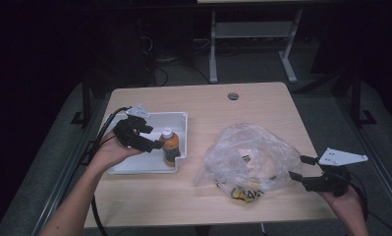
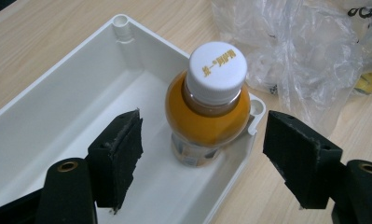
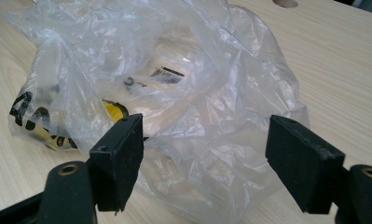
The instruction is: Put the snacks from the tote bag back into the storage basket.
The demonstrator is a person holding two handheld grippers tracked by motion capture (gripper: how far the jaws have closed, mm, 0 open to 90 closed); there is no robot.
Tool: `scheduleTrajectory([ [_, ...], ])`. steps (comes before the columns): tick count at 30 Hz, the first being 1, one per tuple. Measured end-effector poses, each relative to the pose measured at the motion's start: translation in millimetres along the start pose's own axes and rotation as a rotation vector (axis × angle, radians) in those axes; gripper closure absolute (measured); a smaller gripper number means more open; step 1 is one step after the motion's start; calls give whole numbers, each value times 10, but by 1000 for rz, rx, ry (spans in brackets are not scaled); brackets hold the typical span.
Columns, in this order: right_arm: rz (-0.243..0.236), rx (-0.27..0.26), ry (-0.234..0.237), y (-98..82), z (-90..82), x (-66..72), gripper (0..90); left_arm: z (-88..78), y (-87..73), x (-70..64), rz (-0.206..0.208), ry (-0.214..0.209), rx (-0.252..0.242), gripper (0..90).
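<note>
A: Bottle (image 2: 207, 105) of orange drink, where?
B: upright in white tray (image 1: 134, 164), far-right corner, white cap on.
A: left gripper (image 2: 202, 158)?
B: jaws spread either side of it, pads not touching.
A: right gripper (image 3: 204, 161)?
B: jaws wide apart, nothing pinched; crumpled clear plastic bag (image 3: 174, 84) at its 12 o'clock, at 3 o'clock of tray on wooden table (image 1: 223, 108)

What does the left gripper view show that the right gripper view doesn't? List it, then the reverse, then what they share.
Left gripper view: an orange drink bottle with a white cap, standing upright in a white tray, between the open jaws of the left tool, untouched.
Right gripper view: a barcode label and a yellow-and-black item inside the bag, ahead of the open right tool.
Both: the crumpled clear plastic bag and the wooden table.
</note>
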State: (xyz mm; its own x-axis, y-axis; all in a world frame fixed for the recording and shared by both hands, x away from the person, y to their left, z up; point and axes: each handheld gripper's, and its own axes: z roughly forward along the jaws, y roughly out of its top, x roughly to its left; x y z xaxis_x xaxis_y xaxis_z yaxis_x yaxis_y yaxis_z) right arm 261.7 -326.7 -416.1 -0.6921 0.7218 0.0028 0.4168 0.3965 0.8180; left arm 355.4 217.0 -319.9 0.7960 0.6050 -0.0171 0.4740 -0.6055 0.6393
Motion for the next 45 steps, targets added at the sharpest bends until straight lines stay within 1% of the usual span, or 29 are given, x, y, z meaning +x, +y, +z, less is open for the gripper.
scheduleTrajectory([
  [2,-3,0,0,-4,1,-7,270,-1,-29,-3,8,5,-1,275],
  [5,0,1,-2,-4,-4,-8,270,12,-78,5,-3,8,-4,275],
  [9,-3,-7,-6,-3,-16,-14,269,17,-136,15,5,21,-1,275],
  [11,-3,-6,-8,-5,-19,-17,269,23,-170,10,1,27,-7,275],
  [13,-3,-6,-7,-5,-18,-16,269,33,-212,12,8,30,-3,275],
  [17,-4,-3,-7,-7,-17,-16,269,70,-322,10,-3,36,-4,266],
  [18,4,2,-5,-10,-19,-14,269,85,-356,11,-8,32,1,266],
  [20,2,1,-6,-13,-17,-19,269,113,-414,3,-1,42,6,266],
  [24,3,2,-5,-10,-16,-14,269,135,-498,-11,-6,43,0,266],
  [27,4,3,-5,-9,-14,-11,269,153,-558,-17,-4,48,7,265],
  [28,4,4,-5,-8,-14,-10,268,161,-583,-21,-11,46,1,266],
  [29,2,3,-5,-9,-14,-10,268,167,-607,-21,-7,43,-6,266],
  [31,3,3,-4,-9,-16,-12,268,186,-655,-37,-2,43,-3,264],
  [32,3,3,-5,-10,-16,-12,269,200,-679,-43,-3,44,-12,264],
  [34,3,4,-5,-11,-14,-12,268,218,-717,-55,-7,41,-13,264],
  [38,-2,4,-4,-9,-6,-8,268,234,-764,-87,-3,42,-17,265],
  [39,1,5,-3,-7,-8,-5,268,235,-772,-95,-2,43,-21,264],
  [40,1,5,-4,-7,-9,-5,269,231,-783,-108,-8,43,-31,264],
  [43,1,6,-4,-9,-9,-6,268,236,-810,-125,-2,44,-40,263],
  [45,3,7,-4,-10,-10,-3,270,253,-829,-143,-15,37,-41,262],
])
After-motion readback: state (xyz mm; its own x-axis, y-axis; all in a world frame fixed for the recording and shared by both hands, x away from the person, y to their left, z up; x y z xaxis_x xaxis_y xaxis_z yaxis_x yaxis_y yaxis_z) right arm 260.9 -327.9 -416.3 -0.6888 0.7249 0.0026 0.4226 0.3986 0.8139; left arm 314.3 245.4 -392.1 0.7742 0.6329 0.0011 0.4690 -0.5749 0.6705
